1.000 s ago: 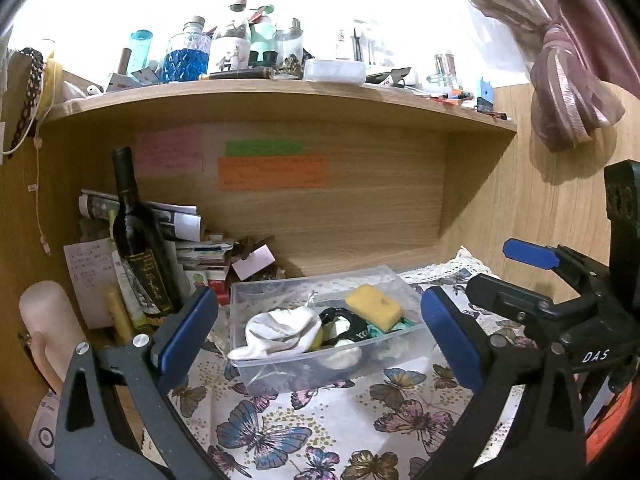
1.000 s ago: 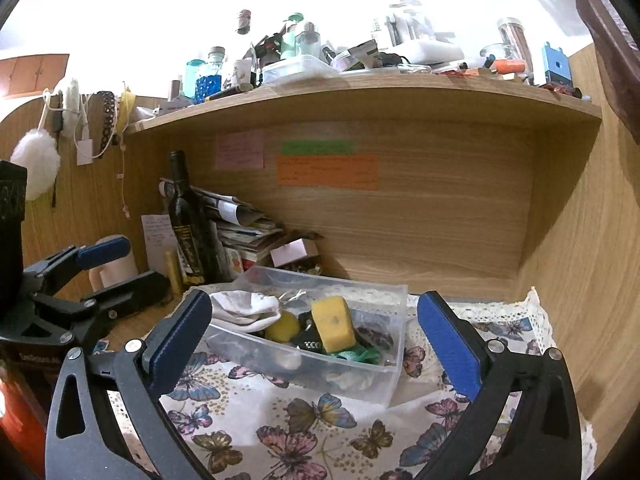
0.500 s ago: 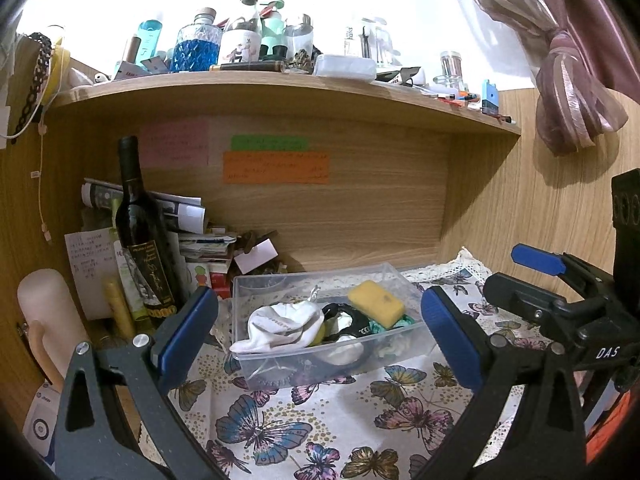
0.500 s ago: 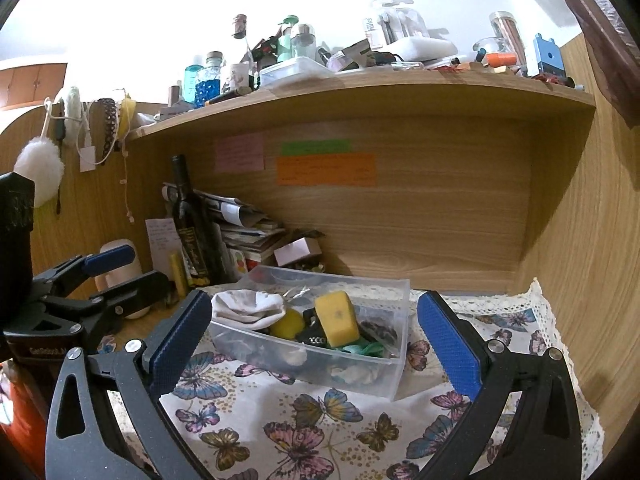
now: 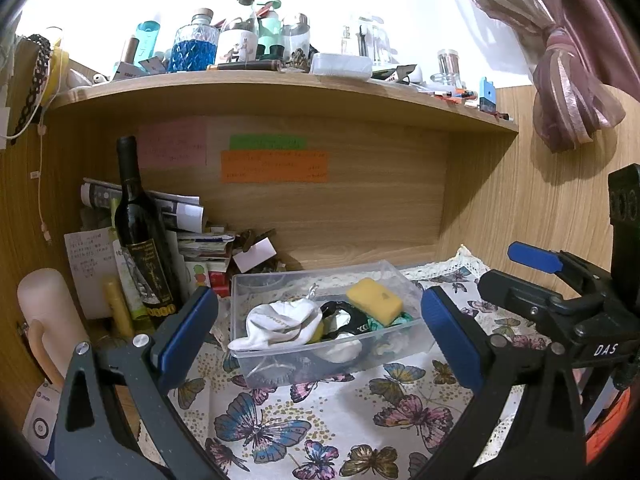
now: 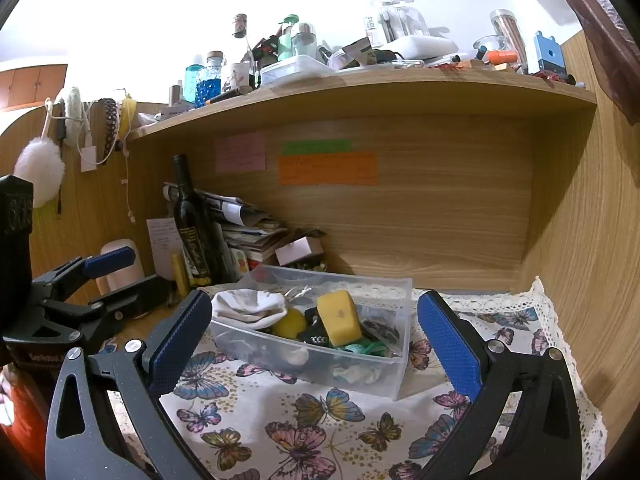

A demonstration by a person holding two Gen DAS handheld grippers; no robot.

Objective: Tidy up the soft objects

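A clear plastic bin [image 5: 280, 372] [image 6: 396, 376] stands on the butterfly cloth [image 5: 304, 432] [image 6: 280, 420]. Inside lie a white sock [image 5: 276, 322] [image 6: 248, 306], a yellow sponge [image 5: 374, 300] [image 6: 338, 316], a yellow ball [image 6: 289, 323], a black item [image 5: 348, 320] and green fabric [image 6: 364, 347]. My left gripper [image 5: 320, 336] is open and empty, a short way in front of the bin. My right gripper [image 6: 314, 340] is open and empty, also in front of the bin. Each gripper shows in the other's view, the right one [image 5: 560, 292] and the left one [image 6: 76, 288].
A dark wine bottle [image 5: 142, 236] [image 6: 194, 228] stands left of the bin beside stacked papers [image 5: 188, 232]. A pale cylinder [image 5: 48, 320] stands at far left. The wooden alcove wall [image 5: 320, 216] is behind, with a cluttered shelf [image 5: 280, 88] overhead. A wooden side panel [image 6: 580, 260] is at right.
Both grippers have drawn back and risen slightly from the bin, so it looks a little smaller and lower. Both stay open and empty. The bin's contents have not moved.
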